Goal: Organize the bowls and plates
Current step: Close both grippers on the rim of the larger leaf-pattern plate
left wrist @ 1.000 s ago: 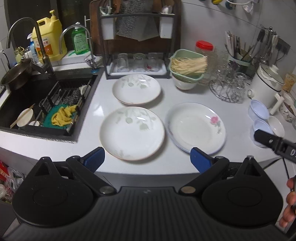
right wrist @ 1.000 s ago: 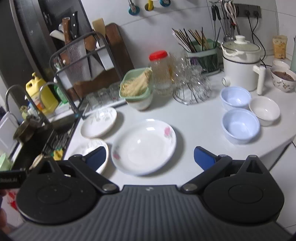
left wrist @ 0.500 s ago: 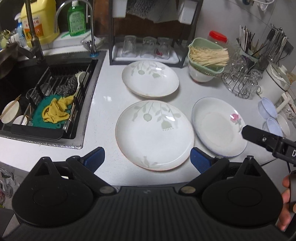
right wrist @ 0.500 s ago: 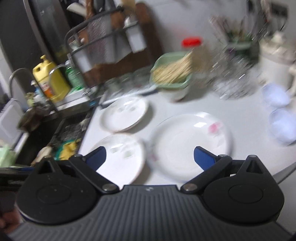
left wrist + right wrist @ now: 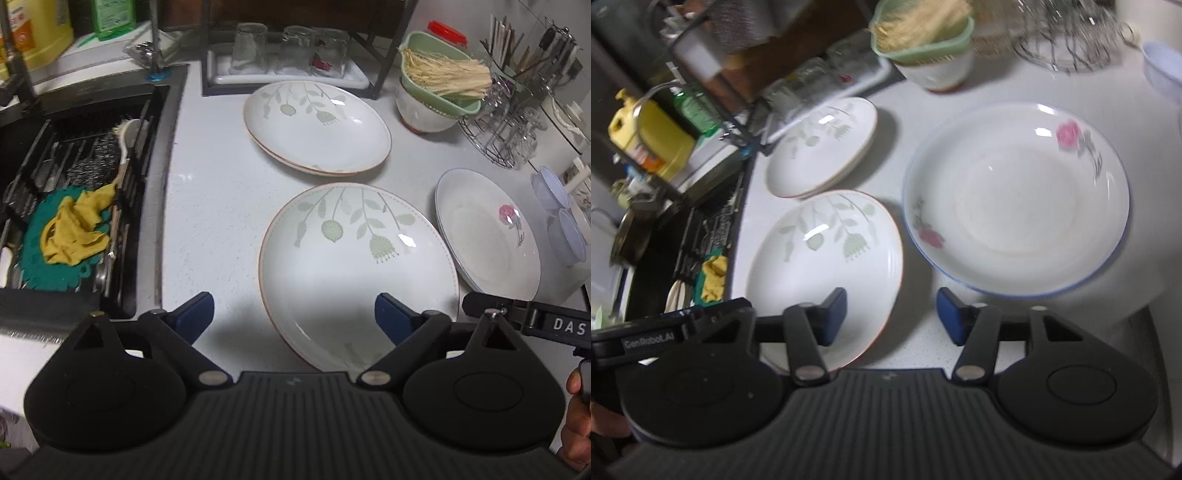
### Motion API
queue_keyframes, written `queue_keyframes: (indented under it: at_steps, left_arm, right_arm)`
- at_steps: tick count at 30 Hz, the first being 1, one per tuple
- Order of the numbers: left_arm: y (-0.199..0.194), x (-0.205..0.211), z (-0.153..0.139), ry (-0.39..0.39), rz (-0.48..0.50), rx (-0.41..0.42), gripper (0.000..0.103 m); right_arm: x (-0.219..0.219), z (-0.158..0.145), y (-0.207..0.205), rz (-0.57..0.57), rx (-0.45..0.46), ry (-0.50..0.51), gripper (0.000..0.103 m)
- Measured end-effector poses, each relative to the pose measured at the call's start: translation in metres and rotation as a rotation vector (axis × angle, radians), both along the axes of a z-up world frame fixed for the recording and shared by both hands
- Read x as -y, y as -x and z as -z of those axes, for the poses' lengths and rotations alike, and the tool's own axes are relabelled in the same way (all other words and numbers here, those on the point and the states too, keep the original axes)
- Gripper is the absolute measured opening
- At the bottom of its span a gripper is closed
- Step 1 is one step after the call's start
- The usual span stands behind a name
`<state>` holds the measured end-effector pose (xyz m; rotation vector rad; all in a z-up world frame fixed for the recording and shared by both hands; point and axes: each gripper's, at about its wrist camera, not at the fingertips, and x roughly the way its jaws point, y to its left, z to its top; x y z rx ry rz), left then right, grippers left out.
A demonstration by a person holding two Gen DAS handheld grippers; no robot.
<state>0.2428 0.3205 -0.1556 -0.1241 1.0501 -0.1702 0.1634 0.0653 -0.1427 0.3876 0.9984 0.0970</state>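
A white leaf-pattern plate [image 5: 358, 266] [image 5: 827, 258] lies near the counter's front edge. Behind it sits a stack of two similar plates [image 5: 317, 125] [image 5: 823, 147], and to its right a rose-pattern plate [image 5: 487, 240] [image 5: 1015, 199]. My left gripper [image 5: 293, 314] hovers low over the near plate's left rim, its jaws wide and closing slightly, touching nothing. My right gripper [image 5: 892, 315] hovers at that plate's right rim, jaws closing. The rim lies between its pads [image 5: 834, 314], which do not press on it. Light blue bowls [image 5: 565, 229] stand at the far right.
A black sink [image 5: 85, 206] with a rack, a yellow cloth [image 5: 74, 229] and a brush lies left. A glass tray [image 5: 288, 62], a green colander on a white bowl [image 5: 436, 92] and a wire glass stand [image 5: 506, 129] line the back. The counter's front edge is close below.
Both grippers have come down and forward toward the near leaf plate. The right gripper's jaws have narrowed markedly, and its view has swung from the rose plate to the gap between plates.
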Motion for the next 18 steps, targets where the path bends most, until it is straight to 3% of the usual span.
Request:
queue_keyframes:
  at_steps: [6,8,12,14,16,18]
  left_arm:
    - [-0.022,-0.002,0.017,0.027,0.084,-0.012,0.089]
    - [-0.028,-0.004,0.022,0.025,0.092,-0.017,0.085]
    - [-0.038,-0.01,0.032,0.05,0.097,-0.03,0.066]
    - [-0.041,-0.011,0.035,0.061,0.099,-0.028,0.059]
    - [-0.044,-0.012,0.038,0.065,0.103,-0.025,0.045]
    - [-0.045,-0.014,0.04,0.076,0.102,-0.025,0.04]
  right_arm:
    - [-0.003,0.013,-0.011,0.057,-0.054,-0.003,0.043]
    - [-0.008,0.017,-0.014,0.065,-0.064,0.003,0.034]
    - [-0.016,0.022,-0.018,0.08,-0.062,0.026,0.02]
    - [-0.016,0.025,-0.021,0.094,-0.061,0.029,0.017]
    - [-0.017,0.026,-0.022,0.102,-0.053,0.031,0.016]
    - [-0.021,0.028,-0.025,0.101,-0.05,0.029,0.013]
